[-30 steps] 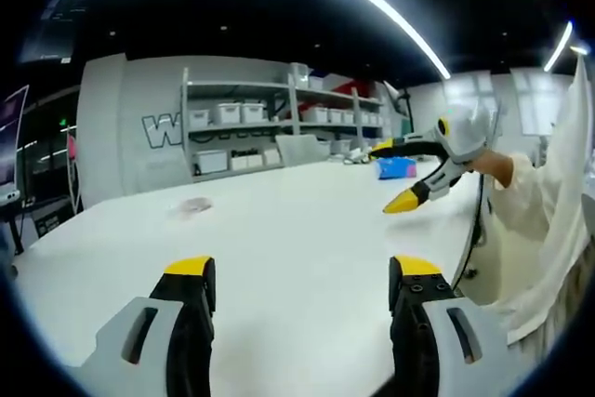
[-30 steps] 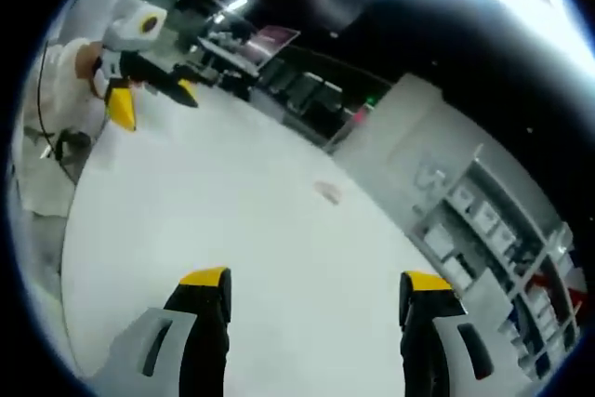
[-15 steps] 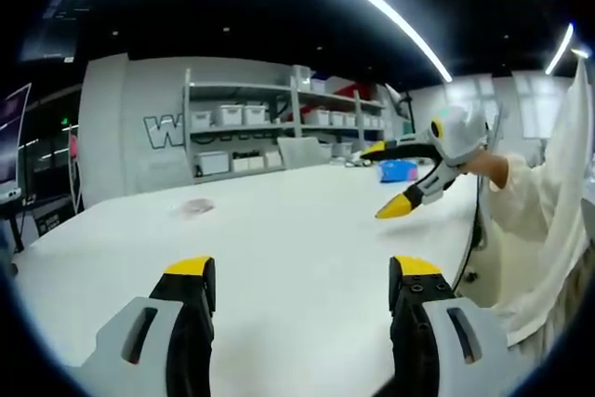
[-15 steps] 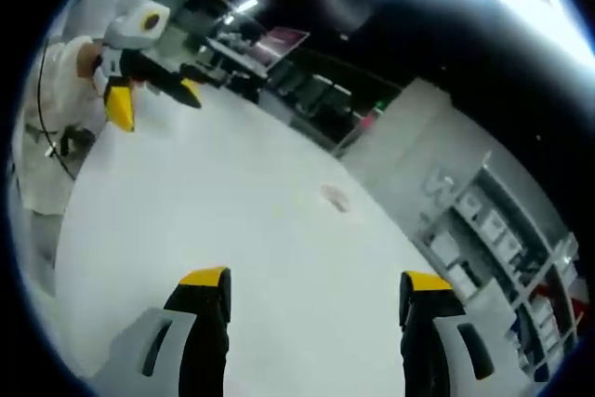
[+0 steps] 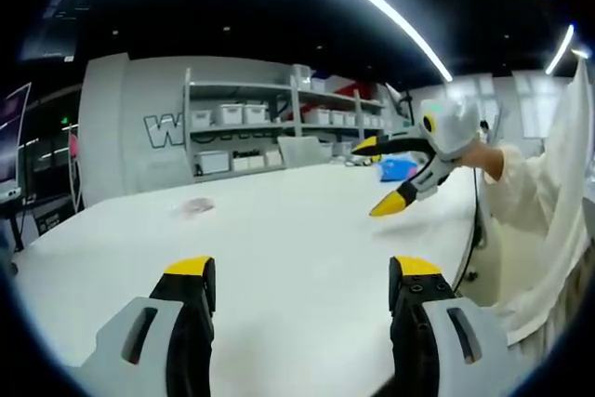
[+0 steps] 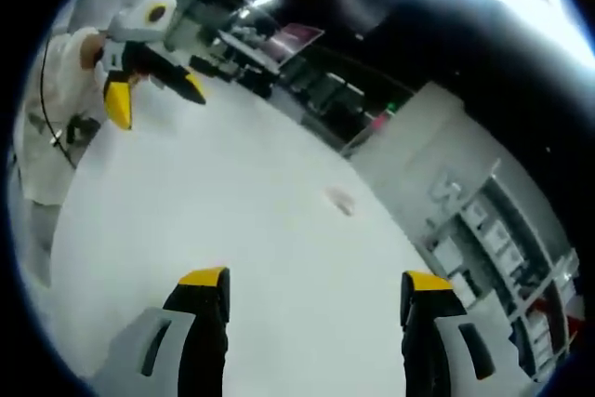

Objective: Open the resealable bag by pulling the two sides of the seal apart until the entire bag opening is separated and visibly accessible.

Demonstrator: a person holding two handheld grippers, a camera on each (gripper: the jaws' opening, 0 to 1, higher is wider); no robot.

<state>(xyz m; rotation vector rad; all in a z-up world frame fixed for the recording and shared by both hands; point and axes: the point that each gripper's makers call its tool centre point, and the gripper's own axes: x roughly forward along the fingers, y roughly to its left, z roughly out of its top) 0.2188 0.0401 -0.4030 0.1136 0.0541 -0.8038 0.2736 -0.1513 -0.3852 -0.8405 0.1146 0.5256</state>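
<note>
The resealable bag [image 5: 195, 205] lies flat and small on the far side of the white table [image 5: 297, 230]; in the right gripper view the bag [image 6: 340, 200] sits well ahead of the jaws. My left gripper [image 5: 302, 276] is open above the near table edge, nothing between its yellow-tipped jaws. My right gripper [image 6: 311, 285] is open too and holds nothing. It enters the left gripper view as the right gripper [image 5: 376, 177], held by a person in a white coat, jaws spread above the table. The left gripper [image 6: 153, 95] appears at the upper left of the right gripper view, open.
Shelving with white bins [image 5: 279, 127] lines the wall behind the table. A blue object [image 5: 398, 166] lies on the table's far right end. A person in a white coat [image 5: 548, 220] stands at the right edge. Desks with a laptop [image 6: 279, 44] stand beyond the table.
The right gripper has drifted left and a little forward over the table, toward the bag. The left gripper's view is steady and the bag has not moved.
</note>
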